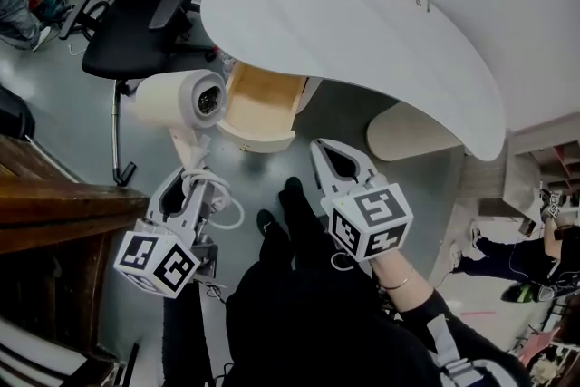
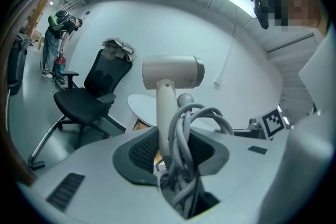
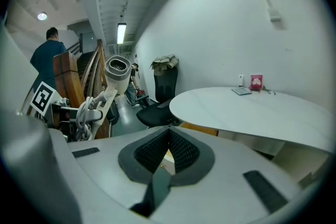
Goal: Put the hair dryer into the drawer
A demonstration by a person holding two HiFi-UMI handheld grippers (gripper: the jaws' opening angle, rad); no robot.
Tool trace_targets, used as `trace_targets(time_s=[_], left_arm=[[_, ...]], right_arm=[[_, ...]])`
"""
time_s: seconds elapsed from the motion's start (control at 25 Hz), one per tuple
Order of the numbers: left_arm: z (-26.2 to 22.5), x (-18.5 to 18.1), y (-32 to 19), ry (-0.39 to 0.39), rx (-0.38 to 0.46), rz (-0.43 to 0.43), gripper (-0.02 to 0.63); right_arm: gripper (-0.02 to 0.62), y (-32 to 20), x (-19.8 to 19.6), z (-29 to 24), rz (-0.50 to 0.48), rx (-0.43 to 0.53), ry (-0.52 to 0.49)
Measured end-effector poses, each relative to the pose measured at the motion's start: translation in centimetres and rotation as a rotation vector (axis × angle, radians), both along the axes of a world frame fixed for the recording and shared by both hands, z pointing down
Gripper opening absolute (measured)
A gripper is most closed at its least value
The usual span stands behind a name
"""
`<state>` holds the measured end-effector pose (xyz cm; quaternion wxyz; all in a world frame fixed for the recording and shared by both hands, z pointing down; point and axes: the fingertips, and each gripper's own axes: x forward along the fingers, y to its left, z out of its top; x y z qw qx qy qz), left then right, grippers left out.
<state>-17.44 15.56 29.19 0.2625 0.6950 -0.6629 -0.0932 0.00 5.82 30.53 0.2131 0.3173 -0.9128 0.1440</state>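
Cream plastic, the hair dryer (image 1: 177, 100) hangs in the air above the floor. The left claw (image 1: 192, 179) is clamped on the lower part of its handle, with the looped grey cord (image 1: 225, 204) bunched in between the jaws beside it. In the left gripper view the handle (image 2: 165, 113) rises straight up out of that claw (image 2: 170, 150) and the barrel sits crosswise on top.

The drawer (image 1: 258, 138) stands pulled out from under the near edge of the white bench (image 1: 362, 41), toward the bench's left end by the black chair (image 1: 136, 23). Its pale wooden inside is open upward. The dryer is just beside the drawer's left wall, on the chair side. Its barrel lies level, roughly along the bench's near edge, with the round grilled end facing the drawer.

So the drawer lies to the right of the dryer and a little beyond it, and the short way in looks sideways over that wall, then down. The handle and cord trail back toward the person, so they probably need tipping to lie flat along the drawer's length.

The right claw (image 1: 340, 163) hovers in front of the drawer's right corner, its tips together on nothing. It lies farther from the dryer than the left one.
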Motion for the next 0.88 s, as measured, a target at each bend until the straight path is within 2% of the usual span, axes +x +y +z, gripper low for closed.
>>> trace_targets(time_s=[0.16,0.4,0.88], left_arm=[[1.4,0.3,-0.6,-0.01,-0.049,0.056,0.153],[3.9,0.9,-2.2,0.02,-0.132,0.135,0.153],[10.3,2.4,-5.4,-0.038,-0.394,0.319,0.152]], right_arm=[[0.002,-0.3,0.0,0.4,0.016,-0.01,0.002],[0.003,-1.1,-0.1,0.9,0.022,-0.021,0.011],[0.002,-4.1,0.5,3.5,0.057,-0.071,0.027]])
